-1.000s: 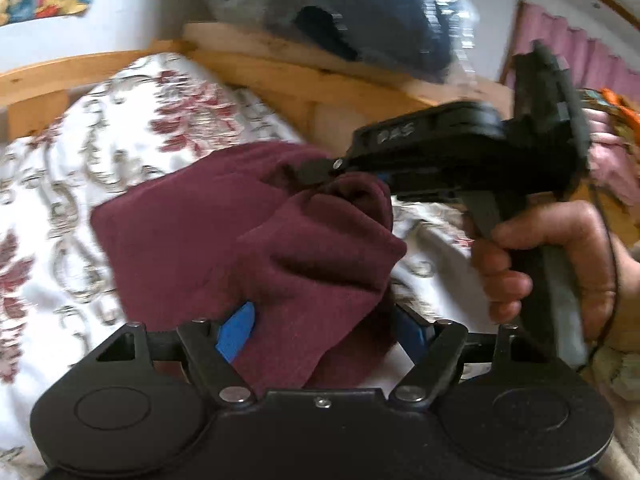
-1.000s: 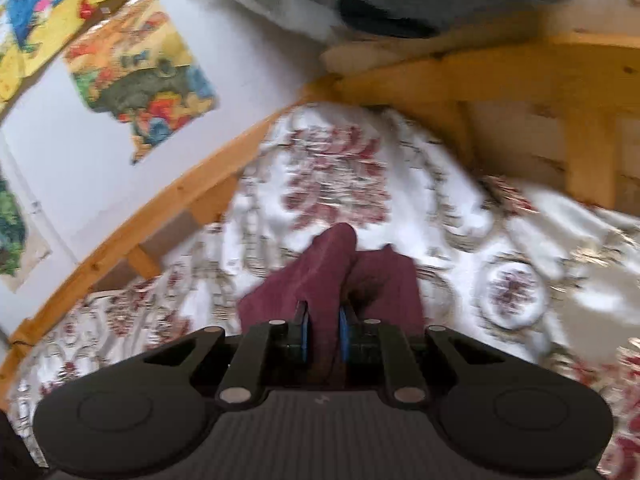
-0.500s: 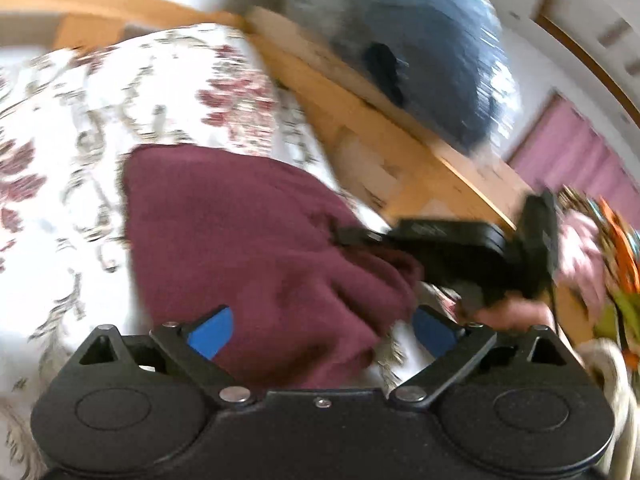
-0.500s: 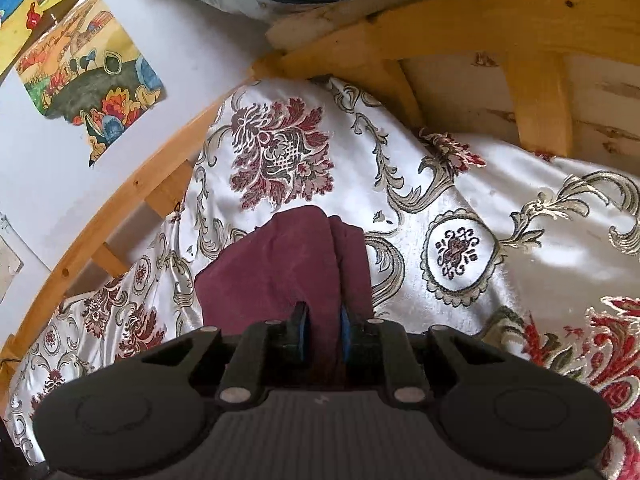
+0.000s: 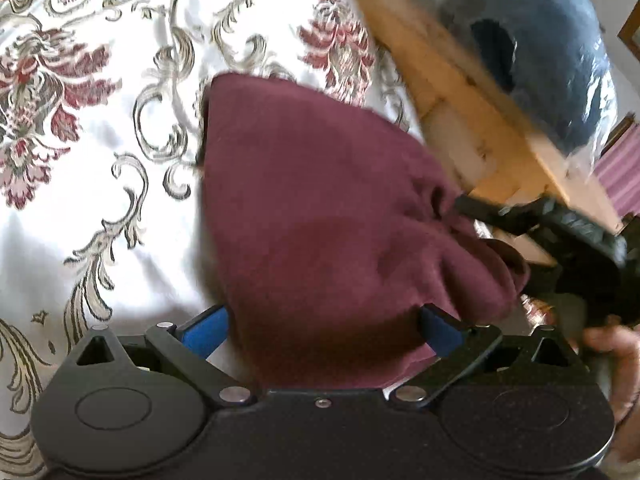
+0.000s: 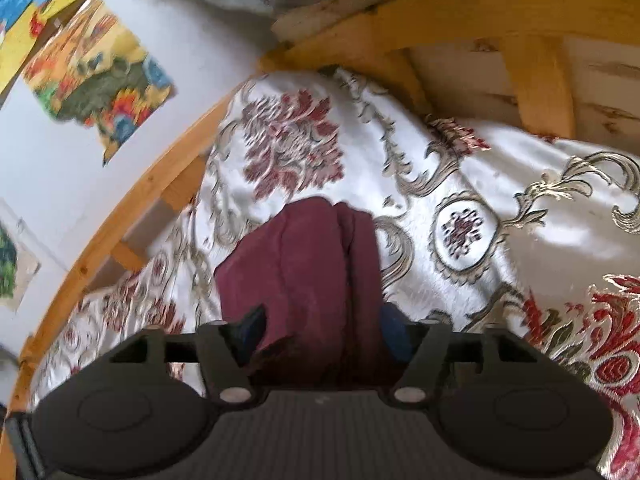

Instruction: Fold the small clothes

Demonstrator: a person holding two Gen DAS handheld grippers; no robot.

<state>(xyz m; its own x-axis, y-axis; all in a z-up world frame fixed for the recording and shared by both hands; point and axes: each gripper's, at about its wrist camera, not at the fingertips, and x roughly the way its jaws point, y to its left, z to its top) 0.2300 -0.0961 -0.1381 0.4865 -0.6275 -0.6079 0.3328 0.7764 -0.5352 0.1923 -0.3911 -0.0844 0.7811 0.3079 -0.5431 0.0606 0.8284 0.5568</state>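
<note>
Maroon fleece, soft and thick, lies doubled over on the white bedspread [image 5: 100,208] with its red flowers and grey-gold scrolls. This small garment [image 5: 320,208] sits near the wooden bed frame [image 6: 440,12], and its far part rests flat on the cover while the near end bunches into gathers.

The left gripper [image 5: 322,324] has its blue pads spread wide, one either side of the cloth, gripping nothing. The right gripper [image 6: 324,332] also stands with its jaws apart in its own view, the fabric lying loose between the pads rather than pinched; in the left view its tip [image 5: 468,204] reaches into the puckered edge of the garment, touching it.

To my eye at least one fold is made, since two layers show side by side from the right camera. The gathered end by the right tool looks unfinished, so I would guess smoothing and perhaps another fold remain. Whether other clothes wait their turn I cannot tell.

No brand or label shows on the fleece. The bright pictures on the wall [image 6: 100,80] are blurred, and I can read no writing on them or on the tools
</note>
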